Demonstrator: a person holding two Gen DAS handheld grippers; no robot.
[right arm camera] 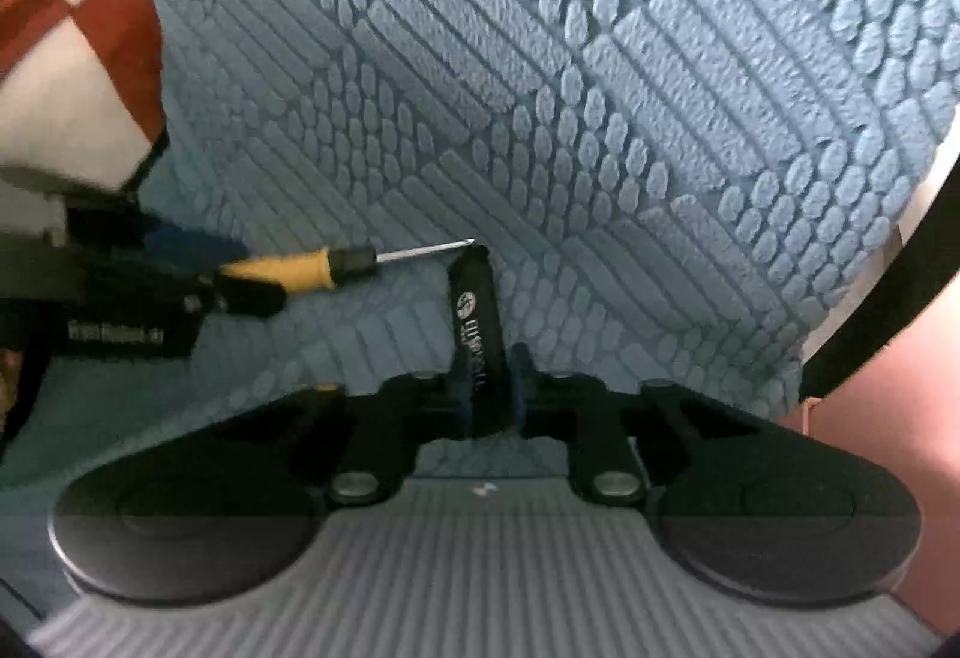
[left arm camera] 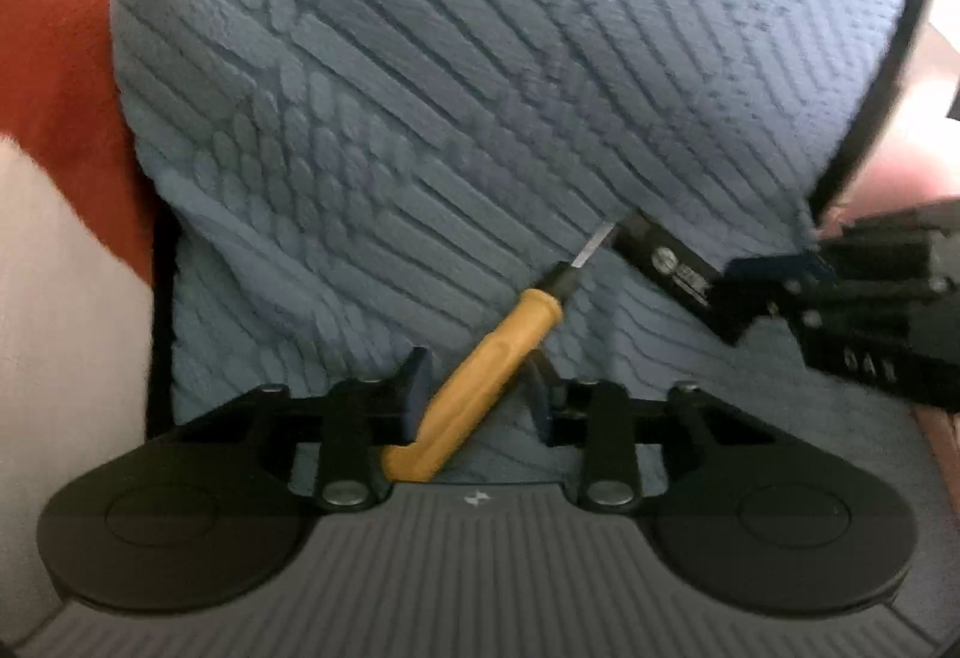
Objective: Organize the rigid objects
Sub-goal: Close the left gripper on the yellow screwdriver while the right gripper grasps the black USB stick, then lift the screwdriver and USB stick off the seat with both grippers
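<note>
My left gripper (left arm camera: 480,388) is shut on the orange handle of a screwdriver (left arm camera: 480,382), whose black collar and metal tip point up and to the right. My right gripper (right arm camera: 487,382) is shut on a flat black bar with white lettering (right arm camera: 477,322). In the left wrist view the black bar (left arm camera: 672,262) and the right gripper (left arm camera: 744,292) come in from the right, and the screwdriver tip meets the bar's end. In the right wrist view the screwdriver (right arm camera: 312,268) and the left gripper (right arm camera: 240,286) come in from the left, with the tip touching the bar's top end.
A blue-grey textured mat (left arm camera: 456,106) fills most of both views under the grippers; it also shows in the right wrist view (right arm camera: 600,88). A red and white cloth (left arm camera: 54,76) lies at the left edge. A black strap (right arm camera: 888,298) and a pink surface (right arm camera: 900,418) lie at the right.
</note>
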